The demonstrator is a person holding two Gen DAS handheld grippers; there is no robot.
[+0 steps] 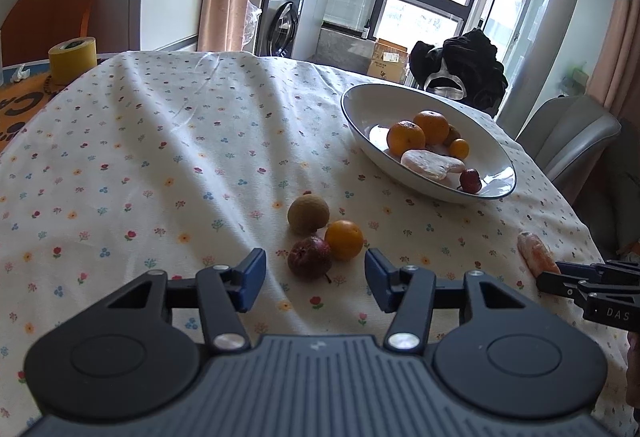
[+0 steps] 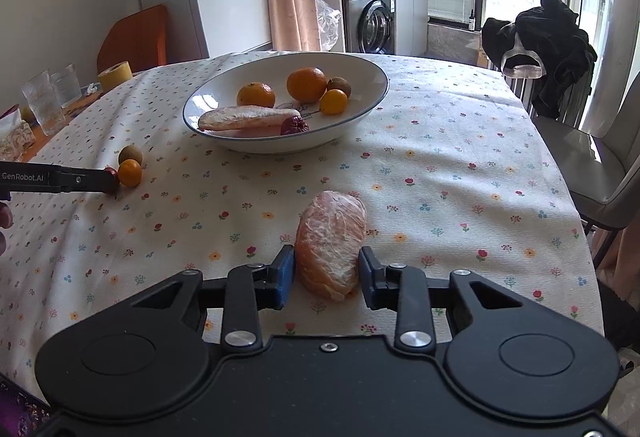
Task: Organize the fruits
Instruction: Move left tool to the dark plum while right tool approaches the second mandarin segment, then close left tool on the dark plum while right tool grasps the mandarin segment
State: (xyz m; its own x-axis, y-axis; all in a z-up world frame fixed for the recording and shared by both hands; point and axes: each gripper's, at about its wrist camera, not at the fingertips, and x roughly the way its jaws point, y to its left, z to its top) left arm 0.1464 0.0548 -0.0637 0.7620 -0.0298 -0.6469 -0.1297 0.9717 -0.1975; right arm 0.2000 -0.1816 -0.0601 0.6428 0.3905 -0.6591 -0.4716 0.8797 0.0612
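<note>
Crowding the far end of the table are a roll of yellow tape (image 1: 72,59), two drinking glasses (image 2: 43,103) and an orange chair (image 1: 50,13) pushed in behind them; a grey chair (image 2: 600,165) stands at the near right edge, and a black garment (image 2: 548,49) hangs over another chair by the window. None of this lies between the grippers and the fruit.

On the flowered tablecloth (image 1: 160,157) sits a white bowl (image 1: 360,105) holding two oranges, a small yellow-orange fruit, a brownish one, a dark red fruit and a long peeled segment. Loose on the cloth, just short of the bowl, three small fruits huddle together: a brown fruit (image 1: 308,214), a small orange fruit (image 1: 344,239) and a dark red fruit (image 1: 309,257), the three touching or nearly so. The left gripper (image 1: 315,275) is spread wide, its blue pads either side of the red fruit and clear of it.

Well apart from that cluster lies a peeled citrus piece (image 2: 331,243), flat on the cloth. The right gripper (image 2: 327,277) brackets it: the left pad sits against the flesh, the right pad a sliver off, so it is not yet a firm pinch.

The right wrist view shows the glasses and the piece's full bulk; the left wrist view catches only the end of that piece at the other gripper's tip. From the right, the left gripper's finger hides most of the red fruit.
</note>
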